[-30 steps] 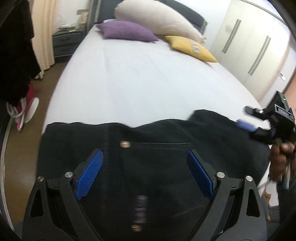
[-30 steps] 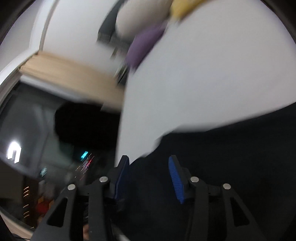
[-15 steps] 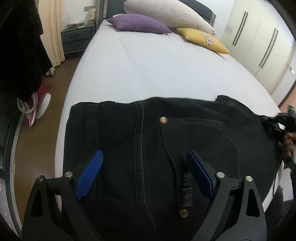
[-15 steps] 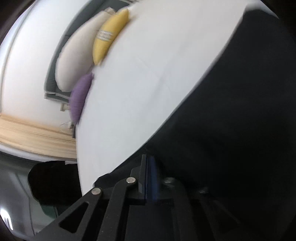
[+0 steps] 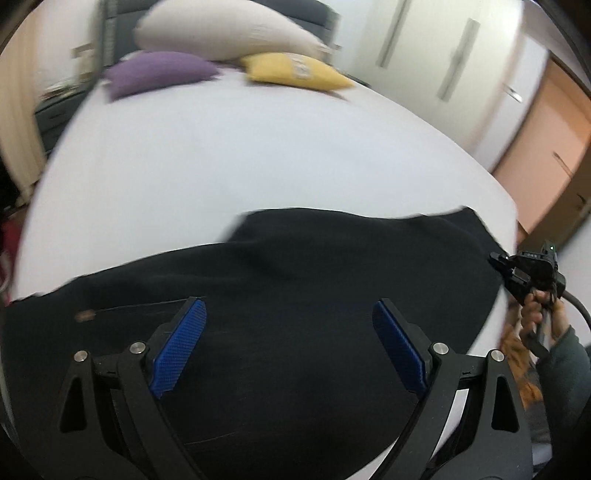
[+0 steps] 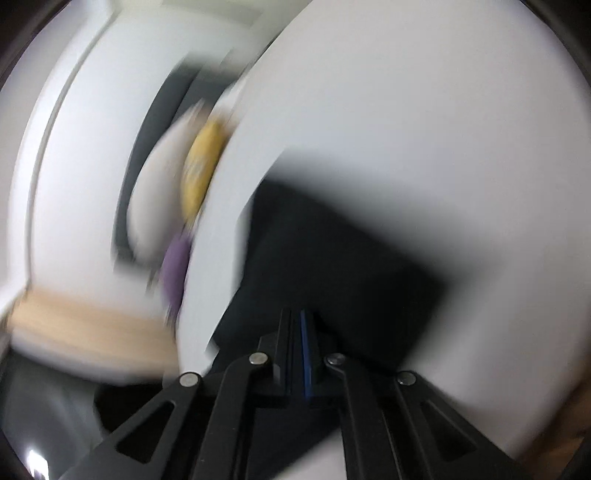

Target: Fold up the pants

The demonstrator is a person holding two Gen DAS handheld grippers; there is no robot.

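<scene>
Left wrist: pants (image 5: 295, 302) on bed (image 5: 258, 155)

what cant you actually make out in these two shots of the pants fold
- Left wrist view: motion blur hides the seams and pocket of the pants; the open left tongs cover the near part.
- Right wrist view: heavy blur; the right tongs are shut on the pants, but which edge is unclear.

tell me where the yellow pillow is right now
In the left wrist view the yellow pillow lies at the head of the bed, right of the purple pillow and below the big white pillow.
</scene>
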